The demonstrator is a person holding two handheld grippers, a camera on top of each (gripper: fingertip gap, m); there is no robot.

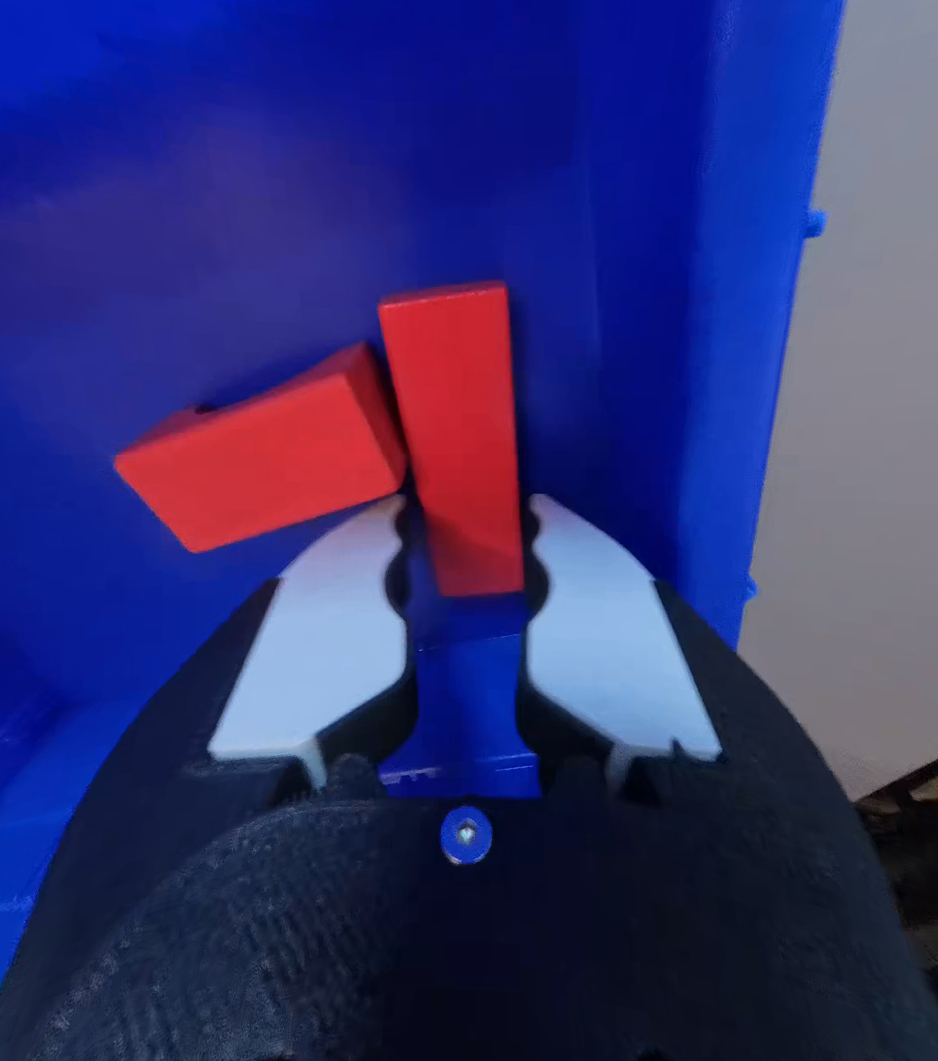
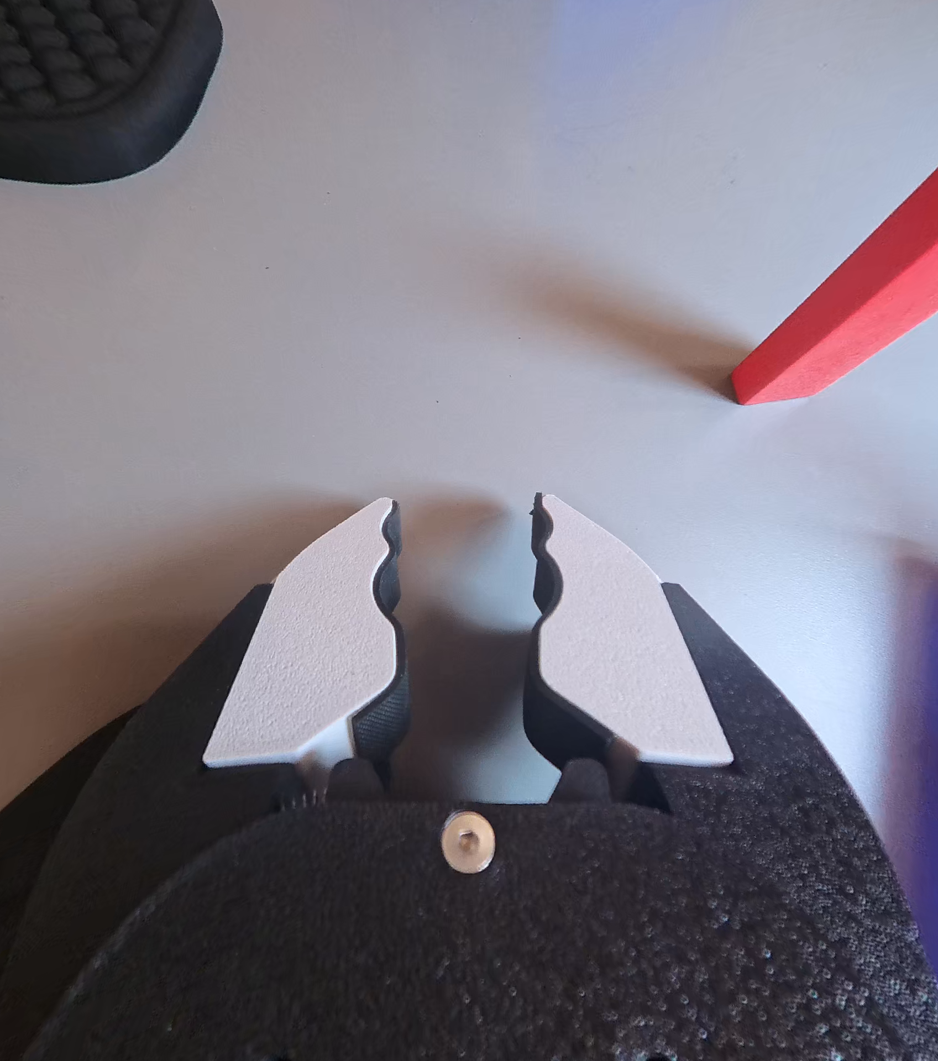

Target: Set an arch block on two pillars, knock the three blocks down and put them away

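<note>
Blue bin (image 1: 282,172), 2 red blocks (image 1: 265,465), 1 outside (image 2: 880,287)

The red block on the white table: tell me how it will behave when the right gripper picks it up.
The red block looks rigid, with flat faces and sharp edges, so it probably won't roll or flex. Its matte surface should grip well. It is long, so an end grasp by the open right gripper may let it pivot.

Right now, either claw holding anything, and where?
Left claw brackets the long red block at its near end, gaps showing: seemingly released. Right claw is open, empty.
</note>
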